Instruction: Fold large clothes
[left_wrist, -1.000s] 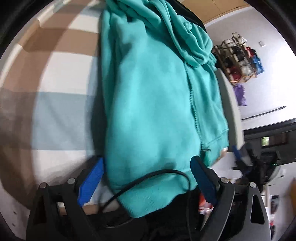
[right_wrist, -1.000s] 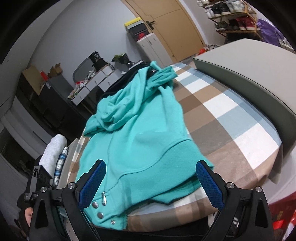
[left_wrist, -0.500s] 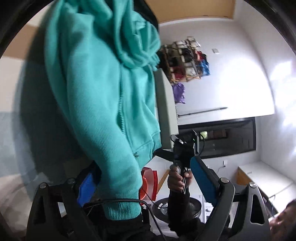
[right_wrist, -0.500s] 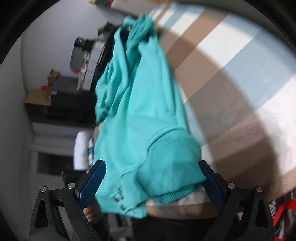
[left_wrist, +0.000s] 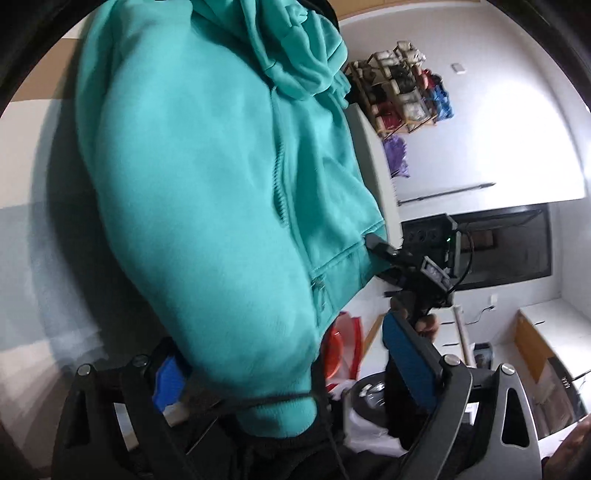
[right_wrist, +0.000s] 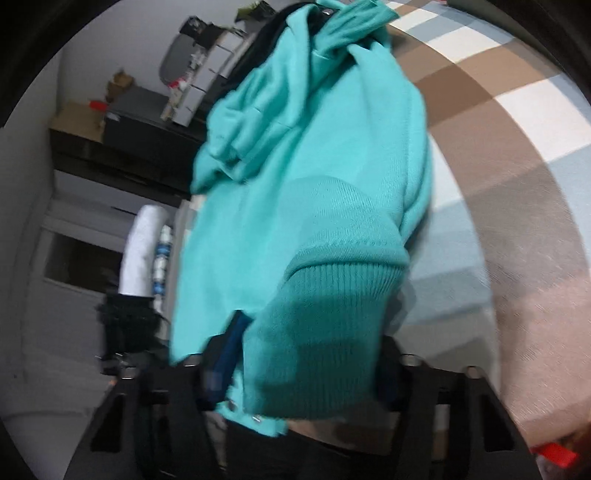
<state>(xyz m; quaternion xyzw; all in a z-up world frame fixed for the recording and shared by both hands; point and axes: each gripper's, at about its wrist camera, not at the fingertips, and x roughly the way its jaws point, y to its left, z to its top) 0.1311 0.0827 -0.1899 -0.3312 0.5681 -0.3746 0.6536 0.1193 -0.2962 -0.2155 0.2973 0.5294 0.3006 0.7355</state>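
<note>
The teal zip-front fleece hoodie (left_wrist: 207, 192) lies on the bed's checked brown, white and grey-blue cover (right_wrist: 517, 206), its hood bunched toward twelve o'clock and its ribbed hem (right_wrist: 325, 332) hanging over the near edge at six o'clock. It looks thick, soft and floppy, fairly heavy for a garment, so it will likely sag and drag rather than hold a crease; the ribbed hem and its corners seem the firmest places to pinch.

The right gripper (right_wrist: 306, 365) has its jaws closing with the ribbed hem between them; whether the blue pads already press the cloth I cannot tell. The left gripper (left_wrist: 291, 373) stands spread wide, a rounded fold of the hoodie between its fingers, the far pad clear of the fabric.

At two o'clock in the left wrist view, a wooden rack (left_wrist: 402, 92) holds what look like shoes, too small to be sure.
</note>
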